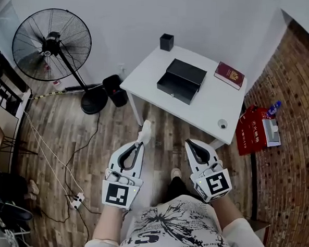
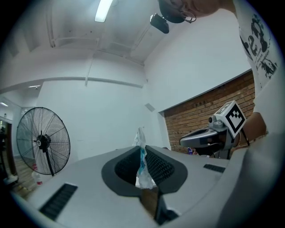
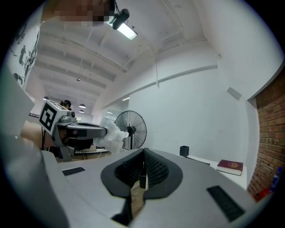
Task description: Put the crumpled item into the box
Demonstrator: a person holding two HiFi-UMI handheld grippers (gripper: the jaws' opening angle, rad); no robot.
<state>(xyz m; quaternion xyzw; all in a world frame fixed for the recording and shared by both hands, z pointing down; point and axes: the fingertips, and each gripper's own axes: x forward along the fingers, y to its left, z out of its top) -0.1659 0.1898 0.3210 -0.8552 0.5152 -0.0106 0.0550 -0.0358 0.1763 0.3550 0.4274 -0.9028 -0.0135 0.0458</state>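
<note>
A white crumpled item [image 1: 145, 130] with a bit of blue print is pinched in my left gripper [image 1: 141, 141], held over the wooden floor short of the table. In the left gripper view the crumpled item [image 2: 141, 165] stands upright between the shut jaws of the left gripper [image 2: 141, 149]. My right gripper [image 1: 188, 144] is beside it, shut and empty; its own view shows the right gripper [image 3: 143, 153] closed on nothing. The black box [image 1: 181, 80] lies on the white table [image 1: 207, 110] ahead, well beyond both grippers.
On the table are a red book [image 1: 229, 75], a black cup [image 1: 166, 42] and a small round object [image 1: 222, 123]. A standing fan [image 1: 52, 45] and a black bin [image 1: 116, 89] are to the left. Cables [image 1: 53, 161] cross the floor. A red bag [image 1: 250, 130] leans by the brick wall.
</note>
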